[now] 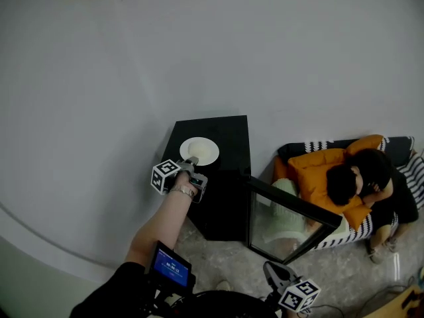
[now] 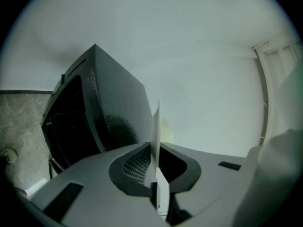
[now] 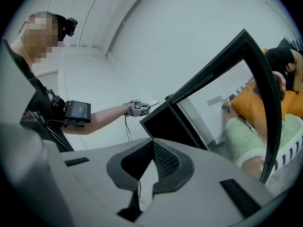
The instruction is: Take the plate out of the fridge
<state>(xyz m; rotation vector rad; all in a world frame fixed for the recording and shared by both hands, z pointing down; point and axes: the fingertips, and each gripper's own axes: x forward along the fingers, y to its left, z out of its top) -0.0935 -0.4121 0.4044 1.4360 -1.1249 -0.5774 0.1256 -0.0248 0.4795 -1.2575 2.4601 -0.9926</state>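
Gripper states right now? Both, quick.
Left gripper: closed on the plate, gripping its rim.
Right gripper: closed, nothing between the jaws.

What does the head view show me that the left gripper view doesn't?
Only the head view: the fridge from above, its open glass door, a person in orange lying beside it, the right claw, and the round face of the plate over the fridge top. Only the left gripper view: the fridge's dark open front, and the plate edge-on. Both: the black fridge and the white plate, with the left claw shut on its rim.
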